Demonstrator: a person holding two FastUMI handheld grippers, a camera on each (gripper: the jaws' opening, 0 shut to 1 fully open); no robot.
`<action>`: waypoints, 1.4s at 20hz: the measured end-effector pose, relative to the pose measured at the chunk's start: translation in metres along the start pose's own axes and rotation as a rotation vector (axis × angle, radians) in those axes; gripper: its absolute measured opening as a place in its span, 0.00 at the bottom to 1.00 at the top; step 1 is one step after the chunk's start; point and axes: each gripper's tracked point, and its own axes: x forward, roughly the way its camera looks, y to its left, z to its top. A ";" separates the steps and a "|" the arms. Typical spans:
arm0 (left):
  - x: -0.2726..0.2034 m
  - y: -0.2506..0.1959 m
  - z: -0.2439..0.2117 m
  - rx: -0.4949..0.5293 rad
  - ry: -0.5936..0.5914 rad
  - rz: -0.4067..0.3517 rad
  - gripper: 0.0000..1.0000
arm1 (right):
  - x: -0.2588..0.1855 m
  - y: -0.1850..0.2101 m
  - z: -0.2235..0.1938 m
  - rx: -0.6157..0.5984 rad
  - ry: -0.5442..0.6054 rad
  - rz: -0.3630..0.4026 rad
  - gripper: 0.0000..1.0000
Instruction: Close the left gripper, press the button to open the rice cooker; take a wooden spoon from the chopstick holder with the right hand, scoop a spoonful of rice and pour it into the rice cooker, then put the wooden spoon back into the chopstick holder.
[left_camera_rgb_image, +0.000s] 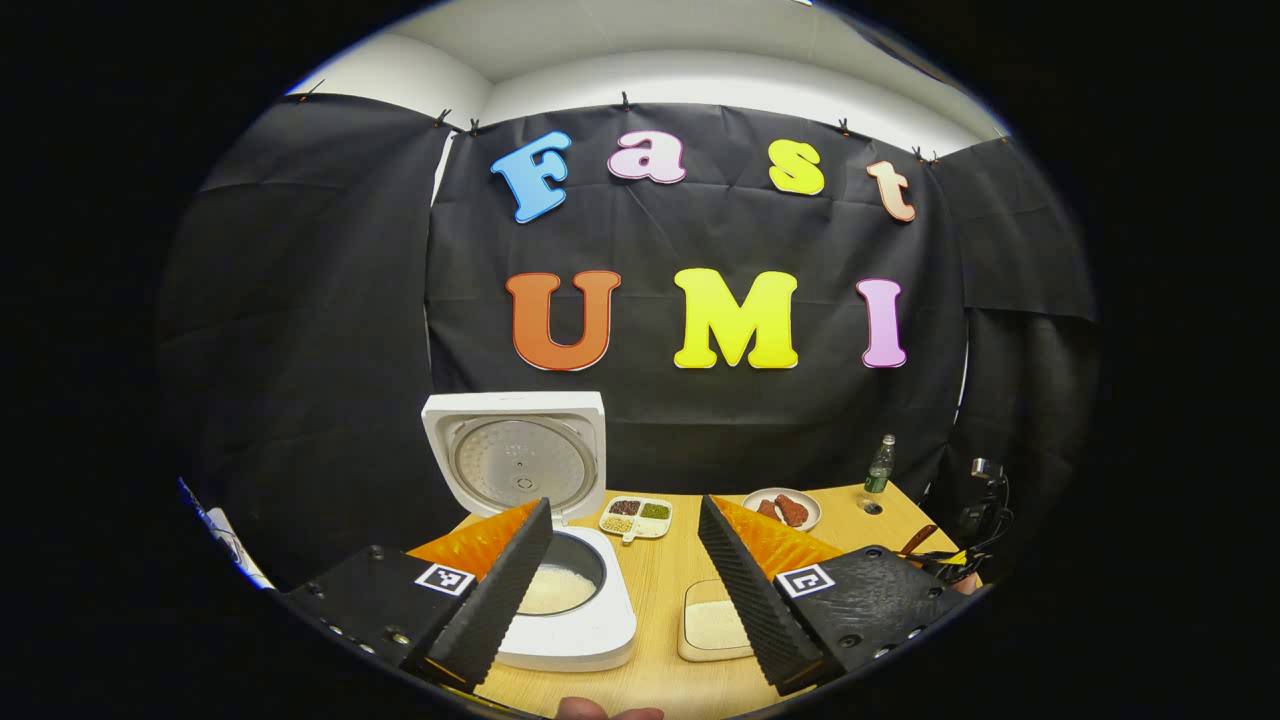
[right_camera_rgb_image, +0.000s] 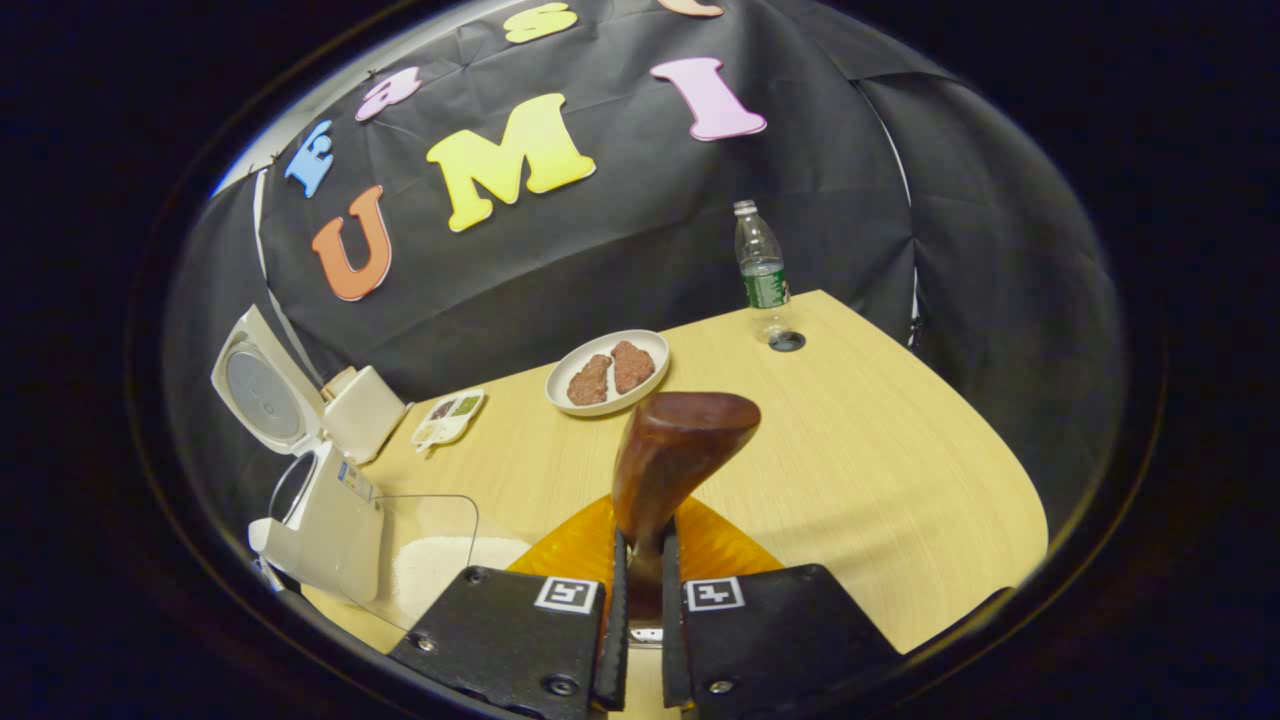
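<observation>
Behind open rice cooker (left_camera_rgb_image: 560, 570): divided dish (left_camera_rgb_image: 636, 517), plate (right_camera_rgb_image: 607, 371), bottle (right_camera_rgb_image: 760, 268); right fingers (right_camera_rgb_image: 612, 610) clamp wooden spoon (right_camera_rgb_image: 668, 450); left fingers (left_camera_rgb_image: 500, 590) spread.

Spoon (right_camera_rgb_image: 668, 470): handle lying hidden between the right gripper's (right_camera_rgb_image: 640, 620) fingers. Rice container (left_camera_rgb_image: 714, 622): right side sitting behind a left gripper finger (left_camera_rgb_image: 752, 590). Divided dish (left_camera_rgb_image: 637, 517): contents showing too small to identify.

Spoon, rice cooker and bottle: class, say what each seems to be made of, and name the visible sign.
Spoon: probably wood with a smooth polished finish; dark reddish brown with a soft sheen. Rice cooker: shell looks like glossy white plastic; the lid's inner disc looks like dull grey metal. Bottle: clear, likely plastic; the wall shows through it.
</observation>
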 end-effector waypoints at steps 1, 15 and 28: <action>0.000 0.000 0.001 -0.001 0.000 -0.003 0.94 | 0.000 0.001 0.002 0.000 -0.008 0.006 0.19; 0.022 0.003 0.012 -0.035 -0.042 -0.041 0.94 | -0.082 -0.008 0.067 -0.067 -0.166 -0.118 0.89; 0.080 0.040 0.065 0.024 -0.098 -0.003 0.94 | -0.166 0.055 0.122 -0.147 -0.280 -0.093 0.99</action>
